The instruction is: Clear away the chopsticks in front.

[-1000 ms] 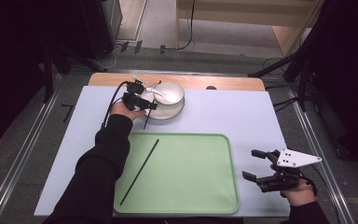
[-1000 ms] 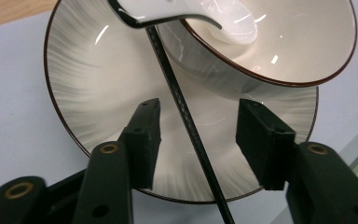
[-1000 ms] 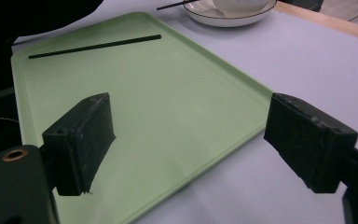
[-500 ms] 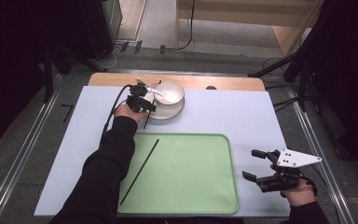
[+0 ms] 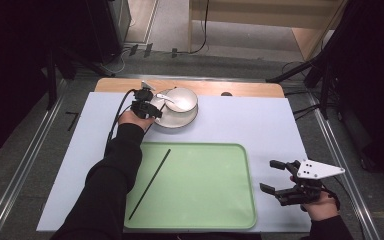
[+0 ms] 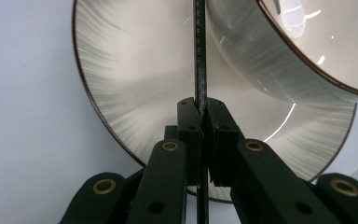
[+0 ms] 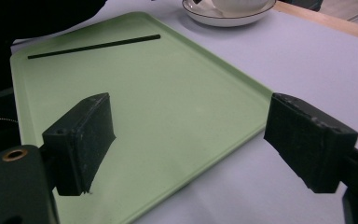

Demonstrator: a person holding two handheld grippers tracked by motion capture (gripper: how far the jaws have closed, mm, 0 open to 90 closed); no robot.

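Now my left gripper [image 6: 200, 135] pinches a chopstick [image 6: 199, 56] over the plate [image 6: 135, 79], probably to move it onto the tray [image 5: 205, 200] beside its mate [image 5: 150, 184]. My right gripper [image 5: 280, 177] waits spread above the desk [image 5: 260, 125].

Right gripper [image 7: 186, 144] (jaws wide apart) over green tray [image 7: 168, 93]

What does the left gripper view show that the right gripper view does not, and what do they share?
Left gripper view alone: the left gripper, jaws shut on a thin black chopstick that runs up across the plate beside the bowl's outer wall.

Right gripper view alone: the right gripper, jaws wide open with nothing between them, over the edge of the green tray, on which a second black chopstick lies.

Both: the dark-rimmed white plate with the bowl on it, and the pale blue table.
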